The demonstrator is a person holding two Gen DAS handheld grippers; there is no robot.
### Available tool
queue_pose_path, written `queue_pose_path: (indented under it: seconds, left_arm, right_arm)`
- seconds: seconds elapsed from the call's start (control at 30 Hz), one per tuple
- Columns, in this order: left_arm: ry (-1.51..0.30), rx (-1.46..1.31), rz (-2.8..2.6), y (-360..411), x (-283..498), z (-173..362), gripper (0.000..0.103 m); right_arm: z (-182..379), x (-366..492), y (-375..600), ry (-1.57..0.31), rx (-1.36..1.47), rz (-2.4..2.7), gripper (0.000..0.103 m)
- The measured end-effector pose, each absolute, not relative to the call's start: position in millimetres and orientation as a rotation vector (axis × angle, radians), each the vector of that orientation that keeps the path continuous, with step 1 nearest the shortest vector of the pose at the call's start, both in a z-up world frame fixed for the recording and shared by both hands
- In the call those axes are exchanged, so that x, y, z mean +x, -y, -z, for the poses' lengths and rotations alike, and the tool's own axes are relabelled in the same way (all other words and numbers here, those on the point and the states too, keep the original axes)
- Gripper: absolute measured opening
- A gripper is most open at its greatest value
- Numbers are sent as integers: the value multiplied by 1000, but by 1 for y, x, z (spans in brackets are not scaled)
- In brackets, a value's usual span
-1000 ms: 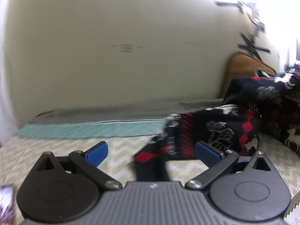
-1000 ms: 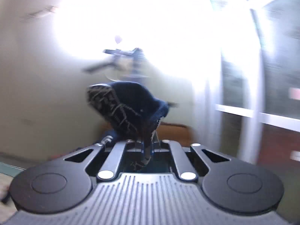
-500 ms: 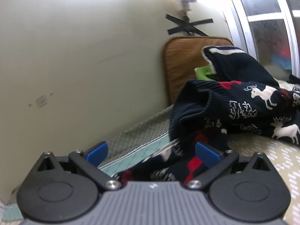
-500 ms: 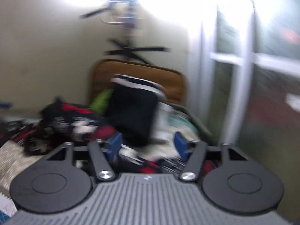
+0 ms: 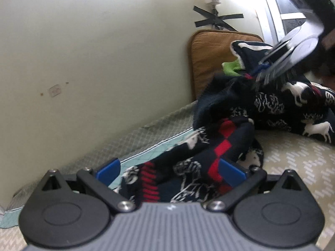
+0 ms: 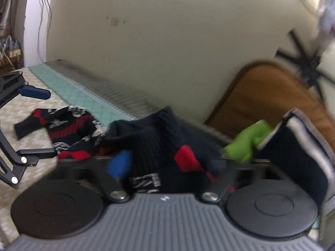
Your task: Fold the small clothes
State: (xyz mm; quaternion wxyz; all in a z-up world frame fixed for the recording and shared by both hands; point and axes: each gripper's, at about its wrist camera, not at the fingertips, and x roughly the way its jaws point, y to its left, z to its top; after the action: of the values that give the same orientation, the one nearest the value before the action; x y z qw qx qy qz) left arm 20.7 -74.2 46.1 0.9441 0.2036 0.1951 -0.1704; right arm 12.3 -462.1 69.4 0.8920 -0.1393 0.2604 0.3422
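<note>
We saw a bed [image 5: 293,159] w/ a pale zigzag-print cover, set against a cream wall [image 5: 94,52].

Far left in the right wrist view: the left tongs [image 6: 39,123], blue pads wide apart, one above and one below the end of a dark knit sweater [image 6: 69,125] w/ red diamonds & white patterns. In the left wrist view the same sweater lay on the bed between those blue pads [image 5: 108,170]; the pads didn't press it, so the left tongs held nothing.

Along the wall edge ran a teal quilted strip [image 6: 69,87].

Centre: the sweater bunched up into a dark pile towards the bed's corner.

Right of centre, in the left wrist view: the right tongs [image 5: 259,71] dipped into the top of that pile, blurred. In the right wrist view its jaws were closing w/ a fold of dark knit between them; only one blue pad [image 6: 120,164] showed, the other hidden by cloth, so we couldn't tell if the fold was pinched yet.

Further right: a lime green garment [image 6: 245,144], then a dark piece w/ white trim [image 6: 297,146], both in front of a tan cushion [image 5: 209,56] propped on the wall. Black tape crosses [image 5: 217,19] were stuck above it.
</note>
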Motion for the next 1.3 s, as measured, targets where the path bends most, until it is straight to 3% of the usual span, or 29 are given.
queue_pose_path:
  seconds: [0.33, 0.57, 0.8, 0.83, 0.9, 0.93, 0.97, 1.0, 1.27, 1.3]
  left_arm:
    - [-231, 360, 481, 101, -22, -96, 103]
    - [-146, 383, 705, 151, -75, -109, 103]
    - [-173, 430, 811, 175, -109, -85, 103]
    - [-178, 444, 805, 179, -107, -81, 100]
    - [-172, 499, 757, 185, -103, -72, 58]
    - [-182, 511, 721, 184, -97, -70, 49]
    - [-198, 491, 701, 178, -90, -72, 29]
    - [-214, 449, 685, 167, -84, -78, 16]
    - [56, 208, 437, 53, -119, -181, 15]
    - [96, 196, 419, 40, -131, -195, 15]
  right_arm:
    - [-209, -153, 590, -183, -112, -514, 14]
    - [-239, -269, 593, -90, -165, -388, 14]
    - [-245, -269, 615, -56, -169, -349, 14]
    - [-246, -270, 618, -48, -172, -350, 14]
    - [-243, -284, 605, -36, -173, -304, 14]
    - [-247, -289, 613, -28, -170, -297, 14]
    - [-250, -286, 612, -26, -167, -276, 14]
    - [-253, -288, 613, -28, -163, -267, 14]
    - [-285, -312, 597, 82, -132, -291, 14]
    - [-291, -314, 557, 110, -129, -256, 14]
